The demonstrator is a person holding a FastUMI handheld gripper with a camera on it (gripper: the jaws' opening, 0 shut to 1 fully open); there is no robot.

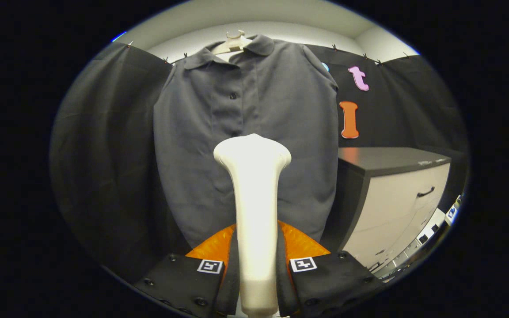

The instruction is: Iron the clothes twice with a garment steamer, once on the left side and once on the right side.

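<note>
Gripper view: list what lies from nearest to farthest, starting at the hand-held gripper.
Hand-held gripper, its fingers shut on the garment steamer → steamer head → grey shirt on its hanger → black cloth wall.

Glossy smooth plastic steamer [254,198]; matt woven cloth shirt [272,115].

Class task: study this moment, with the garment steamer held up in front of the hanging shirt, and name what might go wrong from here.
1. The steamer is clamped low on its handle by the tongs; its heavy head could tilt or slip as it sweeps.
2. The grey shirt hangs loosely from a single hanger, so pressing may swing it away or leave creases.
3. The cabinet stands close beside the shirt's right edge; a right-side pass might knock it.
</note>
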